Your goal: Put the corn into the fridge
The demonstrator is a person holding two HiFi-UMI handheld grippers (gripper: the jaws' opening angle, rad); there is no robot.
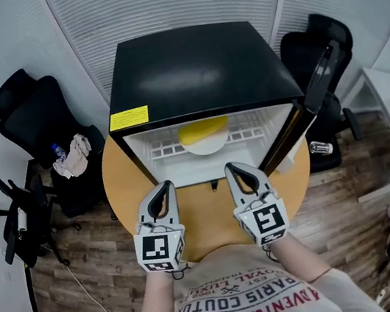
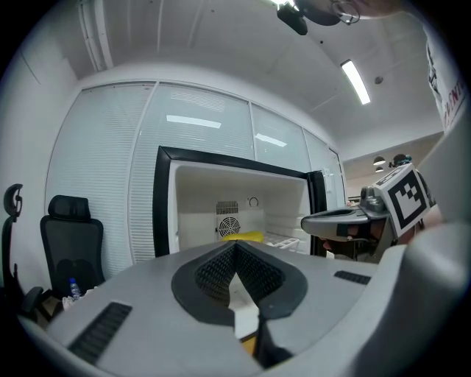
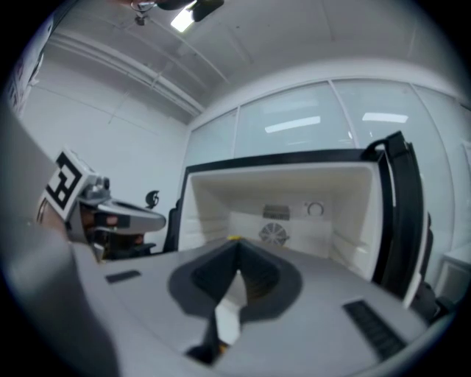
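Observation:
The yellow corn point(image 1: 203, 129) lies on a white plate point(image 1: 205, 147) on the wire shelf inside the open black mini fridge point(image 1: 193, 62). In the left gripper view the corn point(image 2: 246, 236) shows just above my jaws, deep in the white interior. Both grippers hover side by side over the round wooden table point(image 1: 205, 213), just in front of the fridge opening. My left gripper point(image 1: 164, 187) is shut with nothing in it, and my right gripper point(image 1: 233, 169) is shut and empty too. The fridge door point(image 1: 317, 85) stands swung out to the right.
Black office chairs stand behind the table at the left point(image 1: 30, 113) and at the right point(image 1: 319, 36). A bottle and a crumpled cloth point(image 1: 68, 155) lie on the left chair's seat. The floor is wood plank; blinds cover the wall behind.

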